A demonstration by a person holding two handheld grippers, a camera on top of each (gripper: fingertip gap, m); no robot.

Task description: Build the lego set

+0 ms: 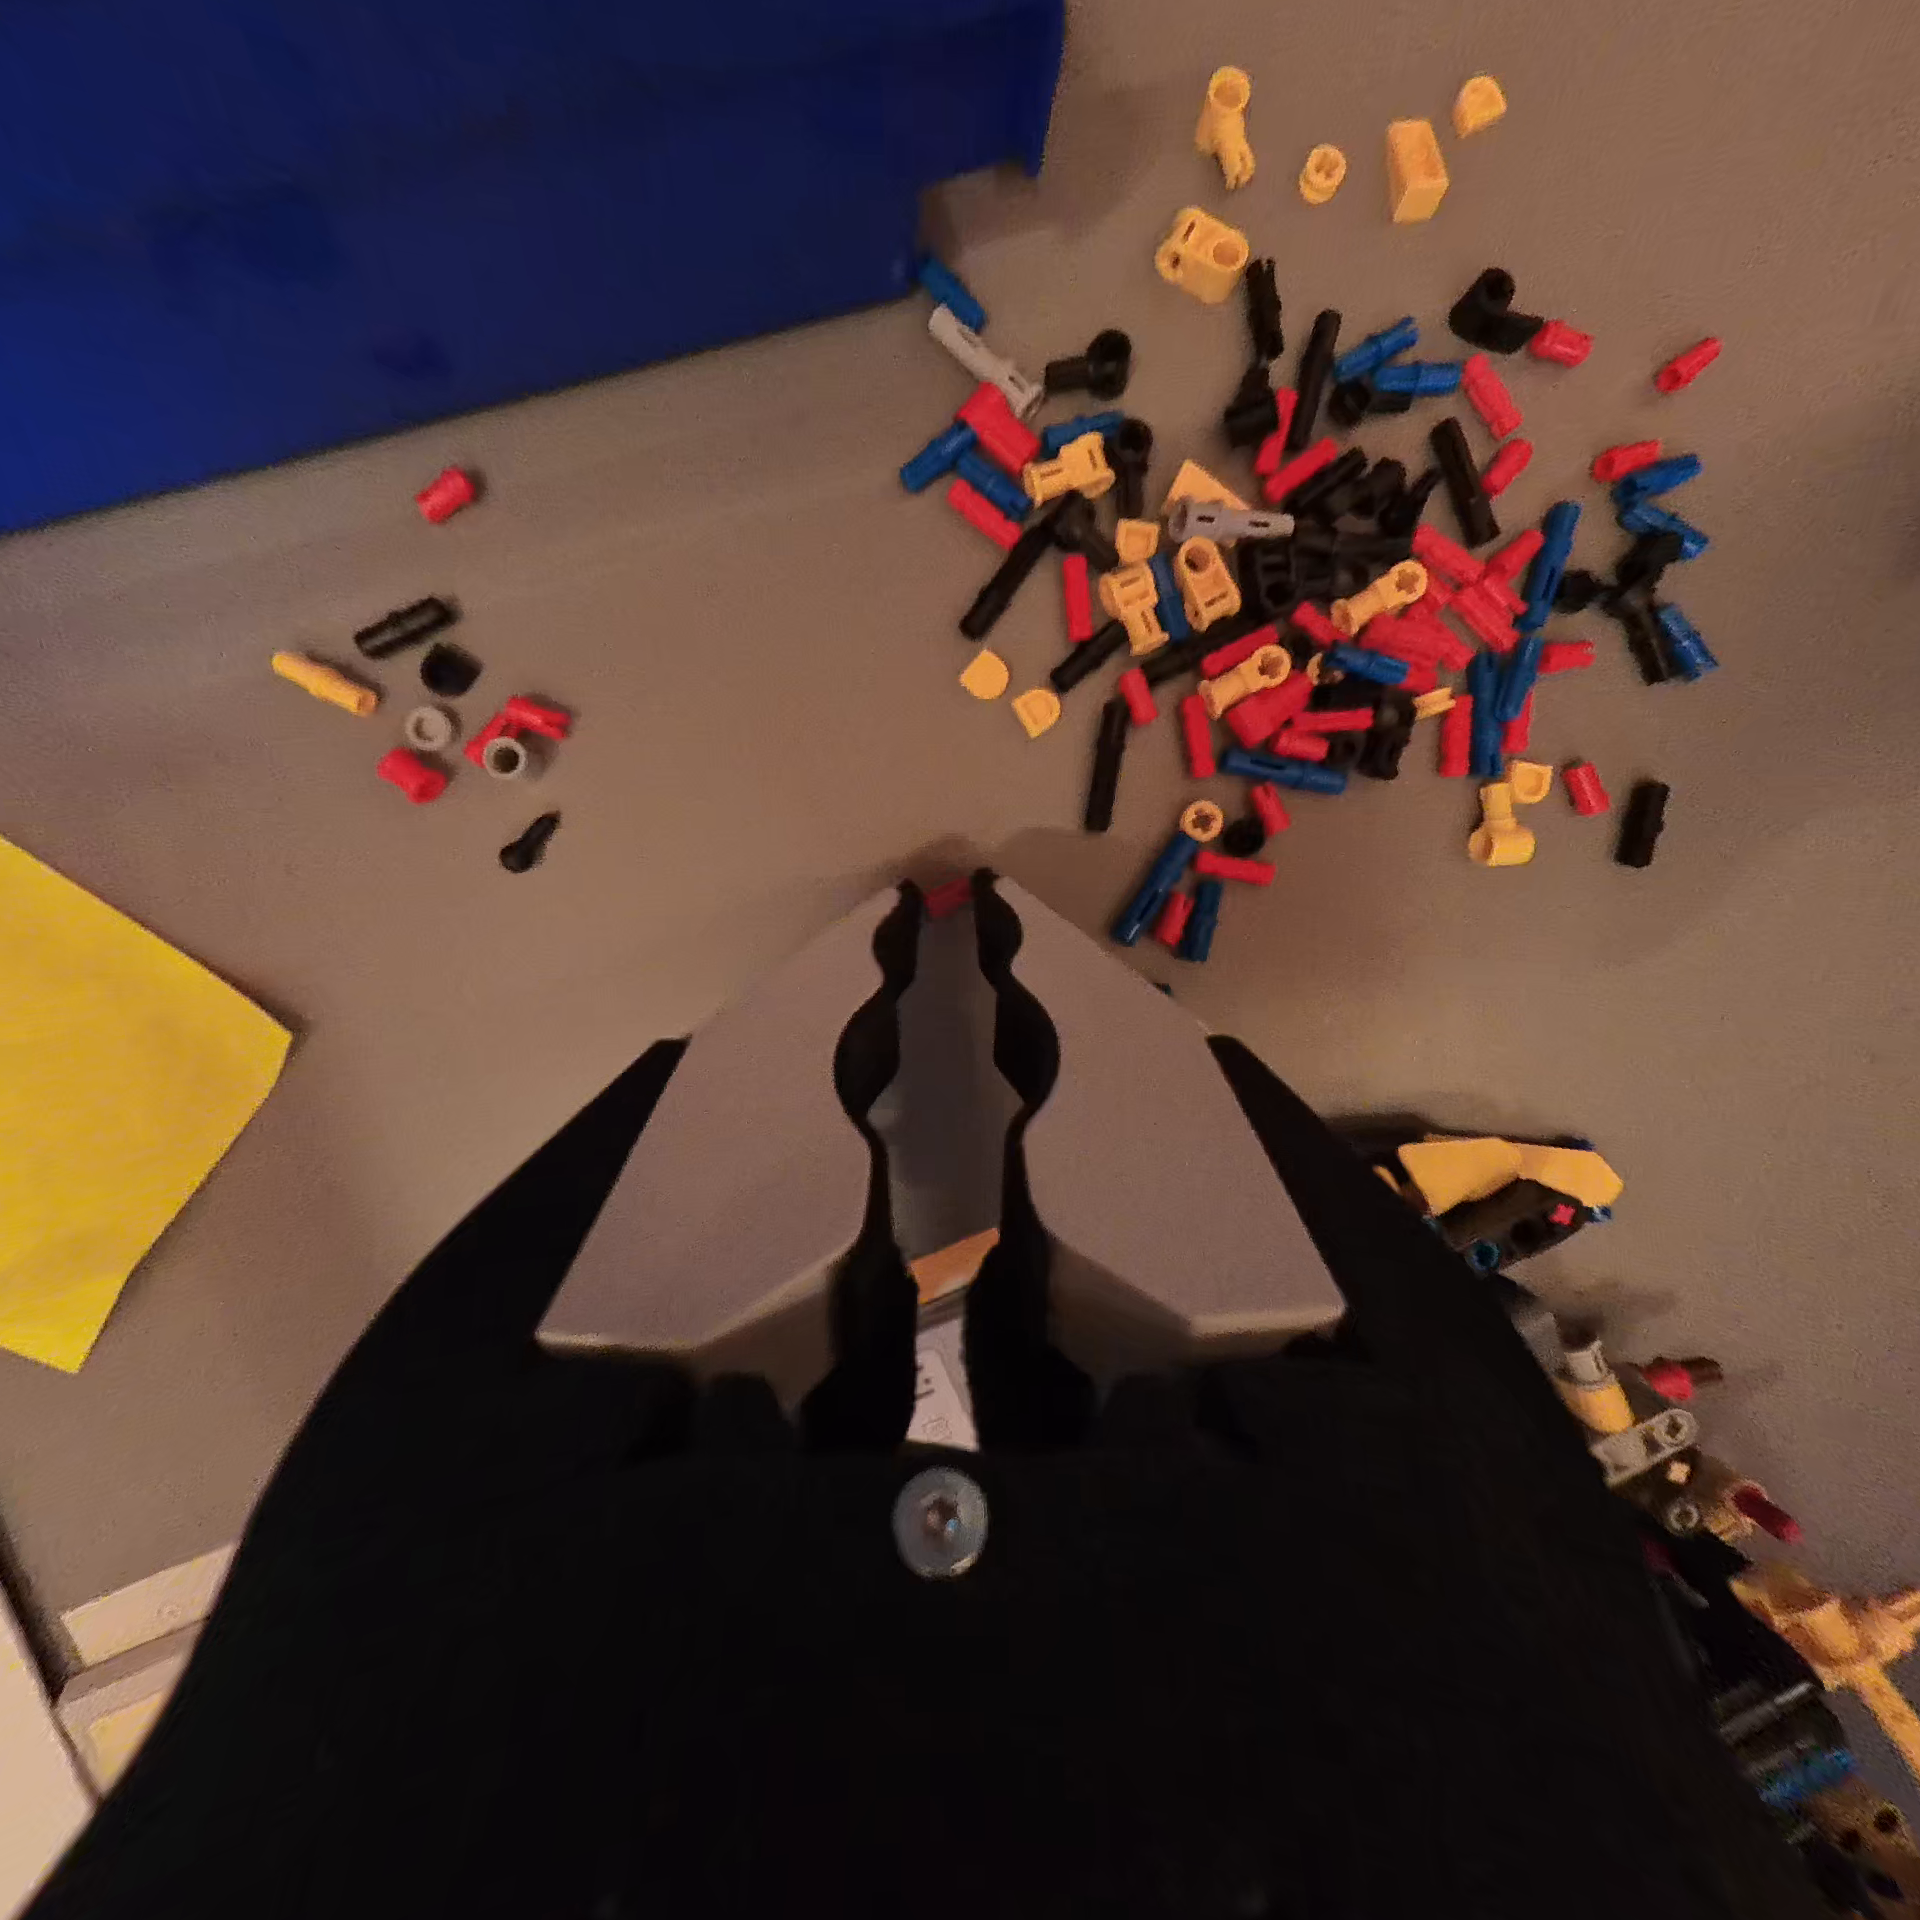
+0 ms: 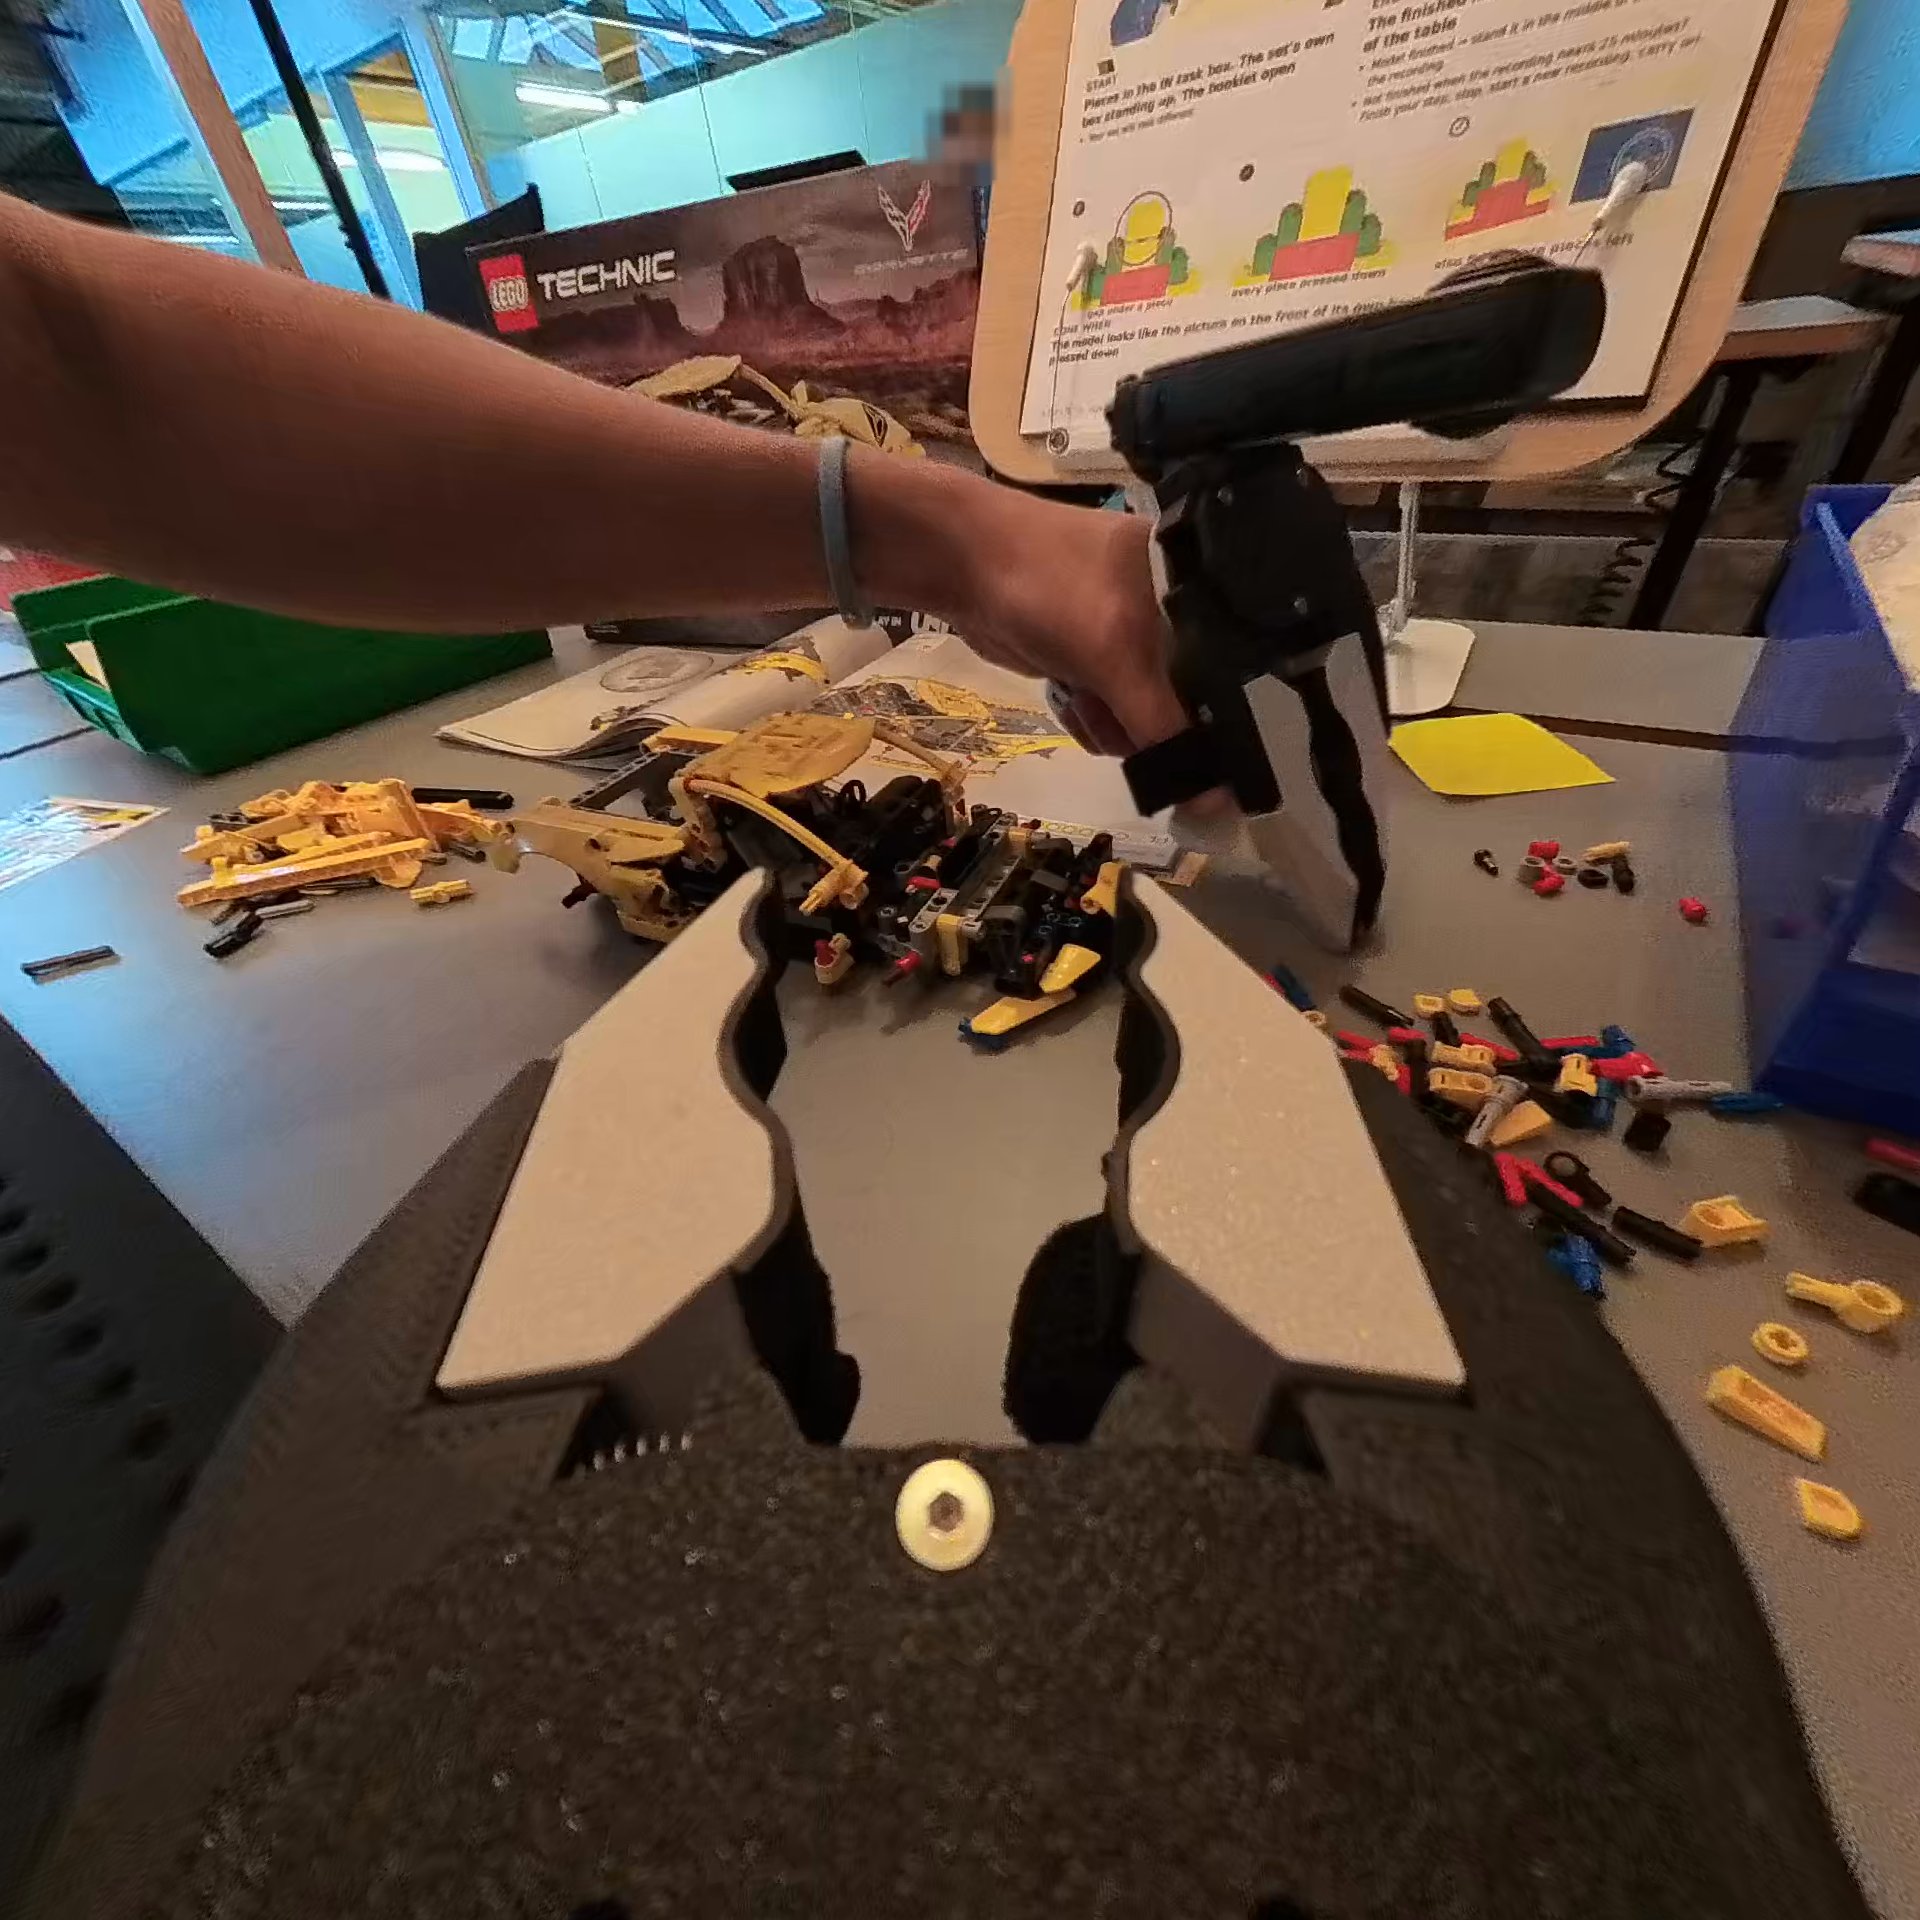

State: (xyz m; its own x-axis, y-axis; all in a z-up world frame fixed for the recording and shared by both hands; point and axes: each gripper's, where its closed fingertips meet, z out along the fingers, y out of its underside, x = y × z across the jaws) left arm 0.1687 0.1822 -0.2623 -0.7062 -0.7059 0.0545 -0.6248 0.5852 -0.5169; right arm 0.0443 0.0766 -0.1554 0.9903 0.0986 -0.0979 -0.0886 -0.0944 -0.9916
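The left gripper (image 1: 945,891) points down at the grey table (image 1: 675,623), its tips nearly together and pinching what looks like a small red pin (image 1: 947,896), just left of the loose pile of pins (image 1: 1340,582). The right gripper (image 2: 940,914) hangs spread wide and empty, near the half-built yellow and black model (image 2: 862,852).

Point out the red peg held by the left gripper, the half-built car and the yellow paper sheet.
red peg (image 1: 947,896): left wrist view, its visible end between the fingertips.
half-built car (image 2: 821,750): right wrist view, its yellow roof panel.
yellow paper sheet (image 2: 1491,755): right wrist view, its middle.
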